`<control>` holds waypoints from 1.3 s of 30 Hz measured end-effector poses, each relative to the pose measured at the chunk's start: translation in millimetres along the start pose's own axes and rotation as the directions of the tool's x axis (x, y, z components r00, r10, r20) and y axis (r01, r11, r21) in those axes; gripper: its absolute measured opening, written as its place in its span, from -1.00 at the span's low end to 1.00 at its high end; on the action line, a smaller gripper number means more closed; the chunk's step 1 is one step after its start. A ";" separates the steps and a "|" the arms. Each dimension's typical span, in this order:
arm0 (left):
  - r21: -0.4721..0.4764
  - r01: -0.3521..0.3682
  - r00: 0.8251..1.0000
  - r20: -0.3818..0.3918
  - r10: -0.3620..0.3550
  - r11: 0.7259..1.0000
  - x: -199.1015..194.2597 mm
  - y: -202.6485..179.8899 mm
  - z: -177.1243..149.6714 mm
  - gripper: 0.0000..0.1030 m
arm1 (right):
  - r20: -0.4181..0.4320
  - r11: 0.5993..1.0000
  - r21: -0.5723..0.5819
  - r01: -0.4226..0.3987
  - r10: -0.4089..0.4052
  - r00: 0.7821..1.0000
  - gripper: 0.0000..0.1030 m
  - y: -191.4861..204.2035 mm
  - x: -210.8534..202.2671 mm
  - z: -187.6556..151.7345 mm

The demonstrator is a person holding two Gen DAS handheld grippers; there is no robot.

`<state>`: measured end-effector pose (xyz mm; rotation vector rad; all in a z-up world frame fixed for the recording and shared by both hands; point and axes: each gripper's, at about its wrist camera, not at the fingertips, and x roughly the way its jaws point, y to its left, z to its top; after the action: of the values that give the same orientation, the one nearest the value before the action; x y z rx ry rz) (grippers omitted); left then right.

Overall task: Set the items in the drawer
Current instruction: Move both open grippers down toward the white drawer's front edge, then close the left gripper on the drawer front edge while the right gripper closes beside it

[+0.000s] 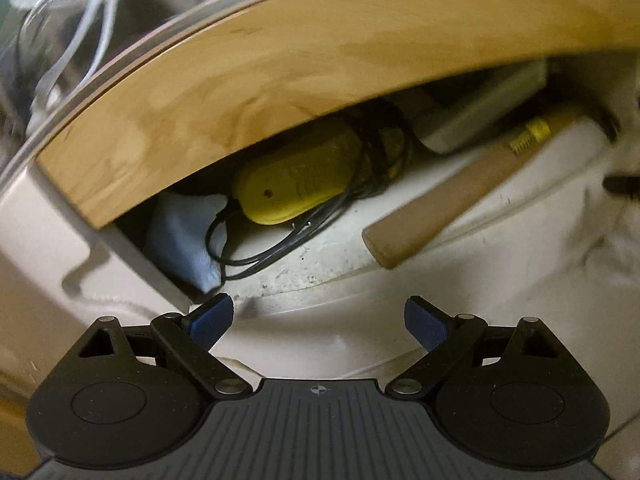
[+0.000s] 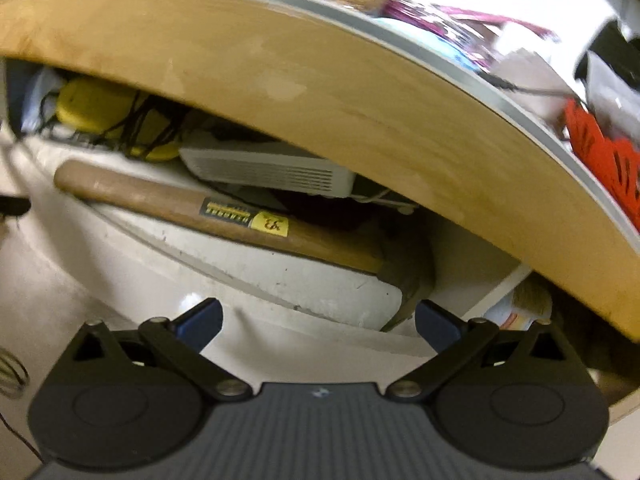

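Observation:
A white drawer (image 1: 320, 276) stands partly open under a wooden tabletop (image 1: 248, 92). Inside lie a hammer with a wooden handle (image 1: 448, 196), a yellow device (image 1: 292, 184) with a black cord, a white box (image 1: 480, 108) and a pale blue cloth (image 1: 180, 236). My left gripper (image 1: 318, 322) is open and empty at the drawer's front edge. In the right wrist view the drawer (image 2: 304, 288), hammer (image 2: 224, 208), white vented box (image 2: 268, 172) and yellow device (image 2: 104, 112) show again. My right gripper (image 2: 318, 324) is open and empty at the drawer front.
The tabletop (image 2: 360, 92) overhangs the drawer closely. Clutter sits on it: a red basket (image 2: 604, 160), jars and bags at the back, clear tubing (image 1: 80, 20) at the left. A black object (image 1: 622, 184) pokes in from the right.

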<state>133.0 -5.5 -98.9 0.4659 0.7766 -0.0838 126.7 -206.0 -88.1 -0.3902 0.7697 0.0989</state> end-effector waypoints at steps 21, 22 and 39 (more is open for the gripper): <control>0.734 -0.096 0.995 0.077 0.058 0.672 7.6 -45.5 -40.4 0.84 | 0.044 0.690 -0.724 0.002 0.043 0.998 0.99 44.4 -6.8 -31.3; 0.756 -0.101 0.995 0.084 0.058 0.646 7.3 -47.6 -43.0 0.84 | 0.045 0.665 -0.747 0.006 0.042 0.998 0.99 45.2 -6.6 -33.4; 0.816 -0.106 0.994 0.085 0.062 0.569 19.9 -47.9 -42.5 0.83 | 0.033 0.587 -0.809 0.029 -0.003 0.999 0.92 44.6 6.9 -40.9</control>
<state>107.7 -27.9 -156.8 1.4047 0.6268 -0.3821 94.6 -180.6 -133.2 -1.2850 0.6520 0.4554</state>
